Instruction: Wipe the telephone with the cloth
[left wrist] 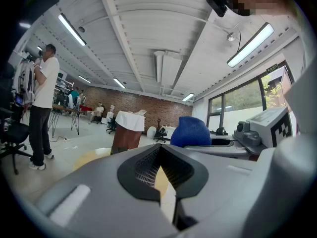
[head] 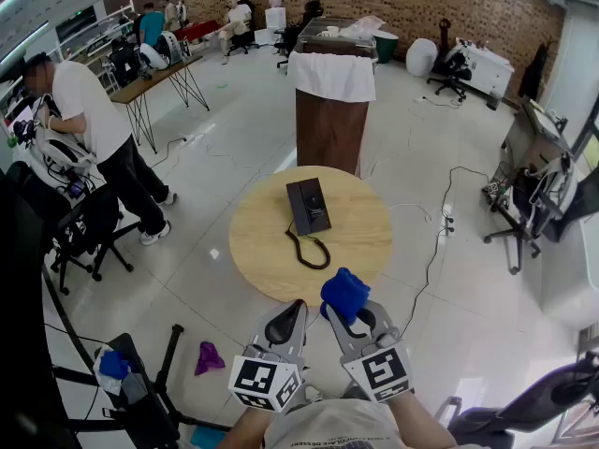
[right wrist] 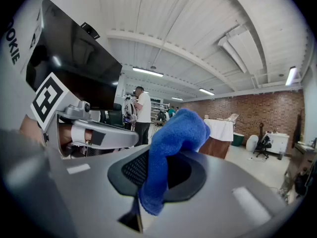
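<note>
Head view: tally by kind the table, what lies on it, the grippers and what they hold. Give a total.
Table: 1
Telephone: 1
Cloth: 1
Grippers: 2 (left gripper, right gripper)
Total: 5

Blue cloth (right wrist: 173, 143) between closed jaws

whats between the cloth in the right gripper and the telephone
In the head view, only the coiled black cord and bare wooden tabletop lie between the telephone and the blue cloth held by the right gripper.
</note>
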Available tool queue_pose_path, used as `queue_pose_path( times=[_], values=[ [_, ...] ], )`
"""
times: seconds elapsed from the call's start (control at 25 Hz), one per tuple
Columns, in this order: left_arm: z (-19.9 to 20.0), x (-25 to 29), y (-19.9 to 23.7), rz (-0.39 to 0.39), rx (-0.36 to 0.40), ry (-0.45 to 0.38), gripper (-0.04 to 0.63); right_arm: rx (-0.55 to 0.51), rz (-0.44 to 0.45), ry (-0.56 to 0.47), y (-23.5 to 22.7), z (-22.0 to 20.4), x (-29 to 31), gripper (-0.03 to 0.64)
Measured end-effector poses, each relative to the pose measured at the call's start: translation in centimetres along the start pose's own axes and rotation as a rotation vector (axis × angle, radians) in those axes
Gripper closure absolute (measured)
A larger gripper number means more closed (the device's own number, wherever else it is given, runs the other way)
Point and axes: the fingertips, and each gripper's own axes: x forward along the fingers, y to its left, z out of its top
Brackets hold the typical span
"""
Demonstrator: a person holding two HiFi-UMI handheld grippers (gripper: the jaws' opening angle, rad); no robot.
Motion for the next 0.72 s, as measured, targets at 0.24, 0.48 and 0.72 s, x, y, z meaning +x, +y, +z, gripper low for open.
queue_pose_path(
  times=[0.24,0.48,0.72],
  values=[
    [0.3,0.3,1.2,-0.014,0.000,-0.004,0.595,-0.003,-0.012,0.012,0.0,0.1,1.2,0.557],
    [0.0,1.4,2.0,-0.024,0.004,0.007,0.595,-0.001,-0.031,0.001,-0.9,0.1,2.2,0.557],
    [-0.3,3.3,3.0,-0.029,0.003,0.026,0.595,0.014,-0.034,0.013,-2.2,-0.1,3.8,0.557]
  ],
)
